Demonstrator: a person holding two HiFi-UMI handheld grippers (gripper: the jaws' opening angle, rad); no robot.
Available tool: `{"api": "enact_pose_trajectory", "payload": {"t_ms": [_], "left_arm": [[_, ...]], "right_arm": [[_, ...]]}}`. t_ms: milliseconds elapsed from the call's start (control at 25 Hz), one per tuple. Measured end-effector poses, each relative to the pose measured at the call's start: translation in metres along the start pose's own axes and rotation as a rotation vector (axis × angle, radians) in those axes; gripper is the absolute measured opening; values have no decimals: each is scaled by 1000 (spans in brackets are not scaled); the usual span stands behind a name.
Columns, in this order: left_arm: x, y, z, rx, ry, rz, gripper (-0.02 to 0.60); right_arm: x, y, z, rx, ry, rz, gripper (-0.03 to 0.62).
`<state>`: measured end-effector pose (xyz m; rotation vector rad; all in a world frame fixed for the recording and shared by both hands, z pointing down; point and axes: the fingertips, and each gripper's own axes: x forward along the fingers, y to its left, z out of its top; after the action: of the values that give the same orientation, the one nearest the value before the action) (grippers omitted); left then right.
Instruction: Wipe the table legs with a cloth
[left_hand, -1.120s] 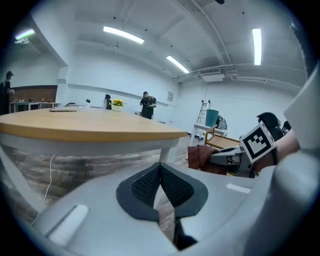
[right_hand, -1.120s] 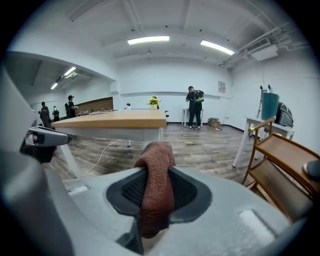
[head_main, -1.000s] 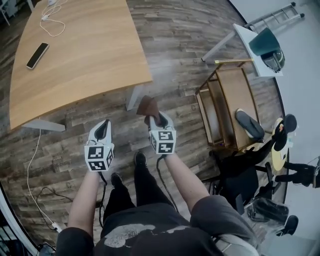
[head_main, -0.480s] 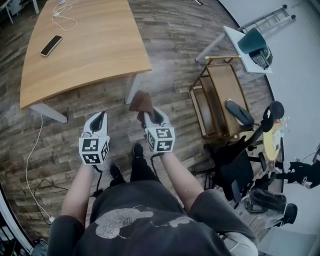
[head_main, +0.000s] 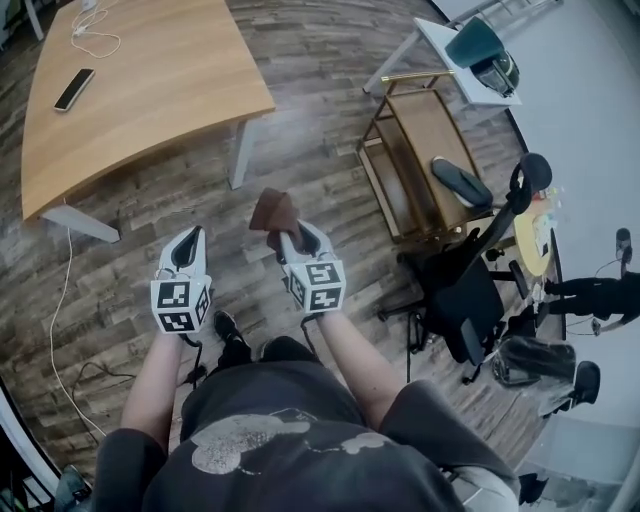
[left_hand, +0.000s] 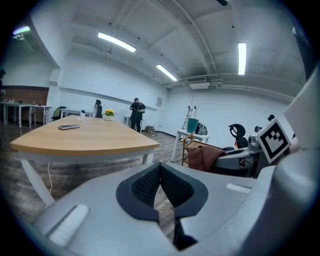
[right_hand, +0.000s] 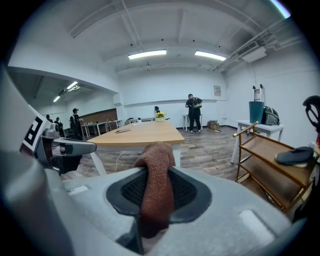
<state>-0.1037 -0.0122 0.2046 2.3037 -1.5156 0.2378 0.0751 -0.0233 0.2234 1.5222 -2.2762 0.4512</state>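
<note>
The brown cloth (head_main: 273, 212) sticks out of my right gripper (head_main: 296, 237), whose jaws are shut on it; the cloth (right_hand: 157, 185) fills the gap in the right gripper view. My left gripper (head_main: 188, 248) is shut and holds nothing; its dark pads (left_hand: 145, 186) meet. Both hang over the floor in front of the wooden table (head_main: 130, 90). One white table leg (head_main: 240, 152) stands ahead of the cloth, apart from it. Another white table leg (head_main: 70, 222) is at the left. In the right gripper view the near table leg (right_hand: 176, 156) shows just past the cloth.
A phone (head_main: 76, 89) and a white cable (head_main: 92, 30) lie on the table. A wooden trolley (head_main: 420, 155) with a dark shoe-like object stands to the right, a black office chair (head_main: 470, 300) beside it. A white floor cable (head_main: 60, 310) trails at left. People stand far off.
The head view has drawn back from the table. Both grippers sit lower in the picture and farther from the table leg. The cloth stays in the right gripper.
</note>
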Motion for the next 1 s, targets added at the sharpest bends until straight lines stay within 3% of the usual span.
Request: {"api": "enact_pose_trajectory", "payload": {"t_ms": [240, 760, 1000], "left_arm": [[-23, -37, -6, 37, -11, 29, 18], [-128, -155, -56, 20, -46, 87, 18], [-180, -181, -71, -6, -61, 153, 18]], "right_arm": [[-28, -2, -3, 27, -52, 47, 84], [-174, -13, -54, 4, -107, 129, 84], [-206, -1, -79, 2, -87, 189, 84]]}}
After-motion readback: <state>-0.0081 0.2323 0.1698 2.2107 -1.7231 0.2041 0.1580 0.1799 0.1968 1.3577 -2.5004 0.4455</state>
